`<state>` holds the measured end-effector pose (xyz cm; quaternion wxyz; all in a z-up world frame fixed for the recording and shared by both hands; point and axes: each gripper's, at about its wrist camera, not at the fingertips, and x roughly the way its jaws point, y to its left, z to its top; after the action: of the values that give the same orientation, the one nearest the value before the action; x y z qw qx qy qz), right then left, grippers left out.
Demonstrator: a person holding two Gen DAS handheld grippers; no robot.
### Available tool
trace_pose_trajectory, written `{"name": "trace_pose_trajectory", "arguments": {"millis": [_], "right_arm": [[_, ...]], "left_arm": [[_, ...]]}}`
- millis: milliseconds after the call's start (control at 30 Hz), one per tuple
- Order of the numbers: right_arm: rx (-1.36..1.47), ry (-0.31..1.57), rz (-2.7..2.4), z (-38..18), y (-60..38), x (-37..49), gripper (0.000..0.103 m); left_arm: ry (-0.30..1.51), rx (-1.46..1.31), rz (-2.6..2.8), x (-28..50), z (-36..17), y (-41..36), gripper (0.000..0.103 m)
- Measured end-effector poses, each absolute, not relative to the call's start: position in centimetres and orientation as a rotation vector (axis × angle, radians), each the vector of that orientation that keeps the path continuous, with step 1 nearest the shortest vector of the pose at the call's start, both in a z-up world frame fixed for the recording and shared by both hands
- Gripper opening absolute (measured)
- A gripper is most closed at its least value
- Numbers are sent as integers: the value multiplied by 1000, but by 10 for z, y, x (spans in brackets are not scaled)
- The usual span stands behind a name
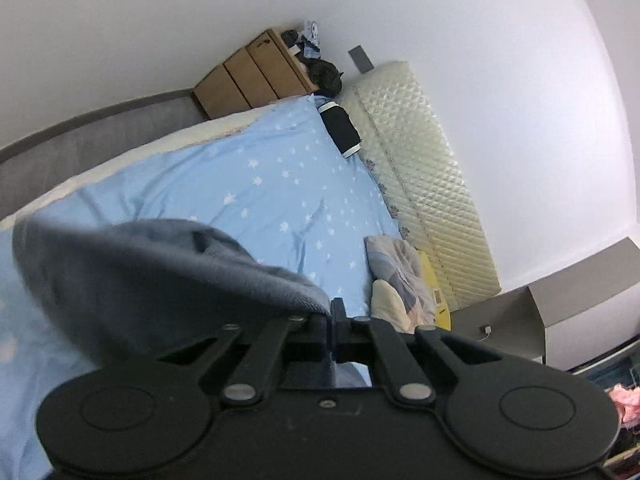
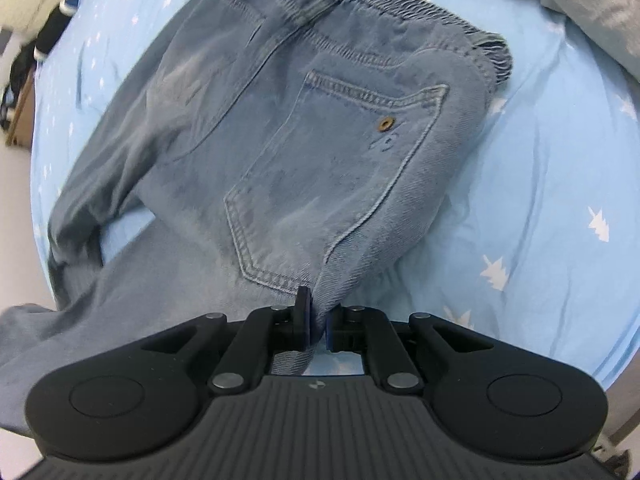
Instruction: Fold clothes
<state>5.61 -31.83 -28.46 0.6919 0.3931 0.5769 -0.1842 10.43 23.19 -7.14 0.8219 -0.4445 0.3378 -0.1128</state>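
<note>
The jeans [image 2: 280, 132] are seen spread seat-up on the blue star-print sheet [image 2: 540, 200] in the right wrist view, with the elastic waistband [image 2: 384, 4] toward the top of the frame and a back pocket [image 2: 332, 176] carrying a brass rivet [image 2: 386, 123] near the middle. A leg [image 2: 104, 168] is seen running down the left side and curling near the bed edge. The right gripper [image 2: 318, 320] is clenched on a fold of denim at the side seam just below the pocket; cloth is visible pinched between the two blue-padded fingers [image 2: 305, 316]. A grey garment [image 2: 592, 4] is noted at the upper right corner, lying on the sheet apart from the jeans.

None of the pocket or waistband is shown in the left wrist view. There the left gripper [image 1: 334, 314] is recorded closed on a lifted flap of blue-grey denim [image 1: 160, 276], which bulges up and to the left of the fingers, blurred, above the sheet [image 1: 260, 184].

Only the left view shows the room: a brown cardboard box [image 1: 252, 72] against the white wall, dark items [image 1: 326, 74] beside it, a black-and-white folded item [image 1: 340, 130] at the far corner of the sheet, a quilted cream mattress pad [image 1: 424, 184] along the right side, a crumpled pastel cloth [image 1: 396, 276] near it, and a grey open carton [image 1: 540, 312] at the right.
</note>
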Motion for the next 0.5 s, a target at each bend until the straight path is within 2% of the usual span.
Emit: {"name": "trace_pose_trajectory", "arguments": {"millis": [67, 200, 300, 433, 500], "right_arm": [[846, 1324, -406, -291, -316, 57, 6], [849, 1332, -392, -304, -314, 54, 6], [903, 1332, -359, -309, -317, 49, 9], [988, 1285, -356, -304, -338, 34, 14], [1061, 1230, -371, -303, -358, 22, 22]], "left_arm": [[751, -939, -174, 77, -90, 239, 2], [868, -1068, 84, 32, -168, 263, 2], [930, -1091, 224, 11, -203, 271, 2], [956, -1105, 307, 5, -212, 271, 2], [950, -1123, 343, 4, -208, 269, 2]]}}
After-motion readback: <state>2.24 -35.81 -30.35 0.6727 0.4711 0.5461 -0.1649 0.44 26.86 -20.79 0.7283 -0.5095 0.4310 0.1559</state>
